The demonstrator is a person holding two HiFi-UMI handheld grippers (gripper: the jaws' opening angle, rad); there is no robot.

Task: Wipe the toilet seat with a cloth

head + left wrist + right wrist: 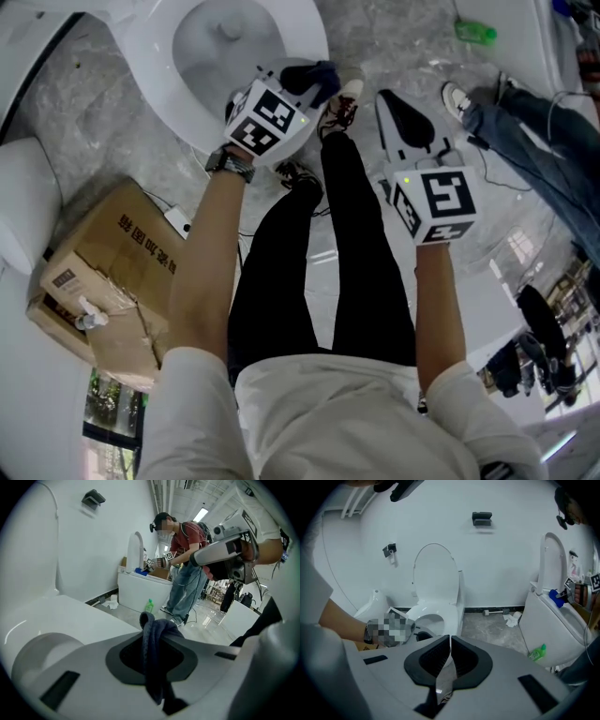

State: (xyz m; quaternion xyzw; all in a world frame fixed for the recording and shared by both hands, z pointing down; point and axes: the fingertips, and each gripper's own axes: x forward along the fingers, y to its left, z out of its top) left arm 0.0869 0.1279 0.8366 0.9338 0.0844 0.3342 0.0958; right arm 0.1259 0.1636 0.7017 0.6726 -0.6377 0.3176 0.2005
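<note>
Dark cloth clamped in the left gripper at the toilet's edge

At the far left of the head view a cardboard box (103,272) lies on the floor (94,141), and just above it stands the white toilet (155,66) with its bowl uncovered. At the toilet's right-hand rim the left gripper (298,82) has its jaws clamped on a dark cloth (317,73). In the left gripper view the cloth (154,658) stands bunched between the jaws and pokes out past the tips, with the white toilet just to its left; whether it touches the rim I cannot tell. To the right, apart from the toilet, the right gripper (396,105) hangs over the floor, its jaws pressed together on nothing. A green bottle (475,33) lies farther right.
</note>
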